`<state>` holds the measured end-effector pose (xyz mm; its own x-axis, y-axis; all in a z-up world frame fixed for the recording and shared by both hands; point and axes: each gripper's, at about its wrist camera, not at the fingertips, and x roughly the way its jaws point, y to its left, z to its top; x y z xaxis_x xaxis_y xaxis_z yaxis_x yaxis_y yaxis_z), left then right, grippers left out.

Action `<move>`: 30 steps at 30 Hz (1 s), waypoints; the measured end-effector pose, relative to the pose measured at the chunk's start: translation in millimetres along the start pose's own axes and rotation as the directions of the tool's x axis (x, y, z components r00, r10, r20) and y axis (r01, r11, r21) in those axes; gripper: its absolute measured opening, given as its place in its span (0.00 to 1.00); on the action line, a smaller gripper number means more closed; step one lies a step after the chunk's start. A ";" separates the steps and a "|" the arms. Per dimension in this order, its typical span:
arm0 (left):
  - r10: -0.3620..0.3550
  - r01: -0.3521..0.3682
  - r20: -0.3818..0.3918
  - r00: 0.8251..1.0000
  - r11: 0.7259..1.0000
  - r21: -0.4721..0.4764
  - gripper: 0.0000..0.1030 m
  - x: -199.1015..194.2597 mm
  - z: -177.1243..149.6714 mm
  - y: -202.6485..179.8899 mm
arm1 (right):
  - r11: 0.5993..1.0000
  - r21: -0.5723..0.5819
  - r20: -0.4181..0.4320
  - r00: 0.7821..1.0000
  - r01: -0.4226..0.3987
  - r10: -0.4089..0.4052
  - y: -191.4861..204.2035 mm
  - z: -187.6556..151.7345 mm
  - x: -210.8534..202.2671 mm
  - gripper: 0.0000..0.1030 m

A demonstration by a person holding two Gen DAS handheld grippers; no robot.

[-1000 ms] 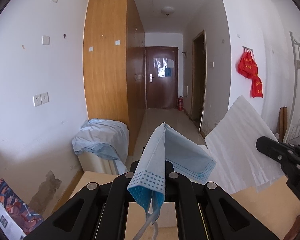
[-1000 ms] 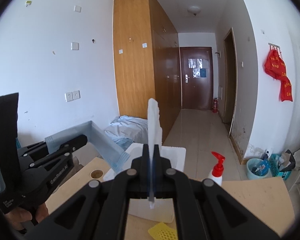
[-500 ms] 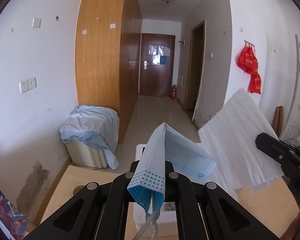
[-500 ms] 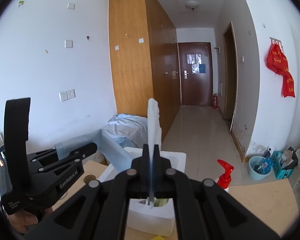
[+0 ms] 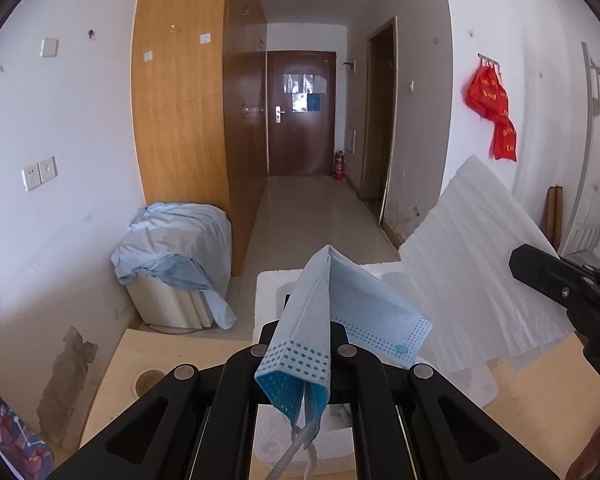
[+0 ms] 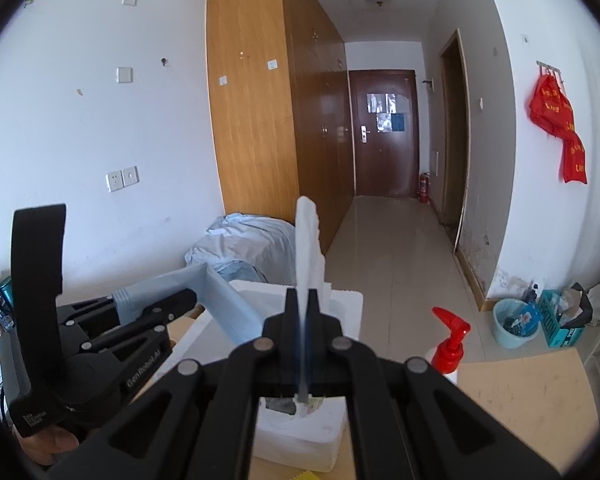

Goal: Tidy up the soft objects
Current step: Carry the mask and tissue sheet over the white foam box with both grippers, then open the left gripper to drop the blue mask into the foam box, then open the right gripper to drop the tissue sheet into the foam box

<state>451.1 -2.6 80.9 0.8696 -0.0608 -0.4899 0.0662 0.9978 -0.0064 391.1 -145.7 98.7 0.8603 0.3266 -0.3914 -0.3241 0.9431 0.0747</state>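
The left hand-held gripper (image 5: 306,354) is clamped on a folded blue face mask (image 5: 332,320), held above a white foam box (image 6: 300,432) on the wooden surface (image 6: 520,404). The right hand-held gripper (image 6: 302,312) pinches a white sheet (image 5: 480,280), probably tissue, over the same box.

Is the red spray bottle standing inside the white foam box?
No, the spray bottle stands on the table beside the foam box.

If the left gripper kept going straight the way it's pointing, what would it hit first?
Probably the white foam box on the table, directly ahead and below the left gripper, which is shut on a blue face mask. Depth is uncertain.
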 end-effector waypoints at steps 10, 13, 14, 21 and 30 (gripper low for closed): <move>-0.013 0.013 -0.005 1.000 1.000 0.010 0.04 6.6 -0.7 2.4 | 1.000 -0.007 -0.002 1.000 -0.003 0.003 2.2 1.1 1.1 0.04; -0.006 0.006 -0.015 1.000 1.000 0.015 0.04 12.7 -1.0 3.5 | 1.000 -0.008 -0.002 1.000 -0.003 0.003 0.6 1.2 1.0 0.04; -0.013 0.013 -0.021 1.000 1.000 0.010 0.04 14.4 -1.4 4.7 | 1.000 -0.007 -0.002 1.000 -0.004 0.004 0.3 1.5 0.9 0.04; 0.018 -0.018 -0.008 1.000 1.000 0.023 0.18 16.2 -2.0 1.2 | 1.000 -0.004 0.003 1.000 -0.003 0.003 0.0 3.9 0.9 0.04; 0.069 -0.070 0.058 0.996 0.997 0.013 0.81 8.8 -0.8 7.3 | 1.000 -0.006 0.006 1.000 -0.002 0.002 2.1 2.4 2.0 0.04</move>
<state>458.8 4.1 75.9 0.8989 0.0064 -0.4380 0.0121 0.9992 0.0394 393.1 -142.9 100.3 0.8620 0.3290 -0.3856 -0.3283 0.9420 0.0697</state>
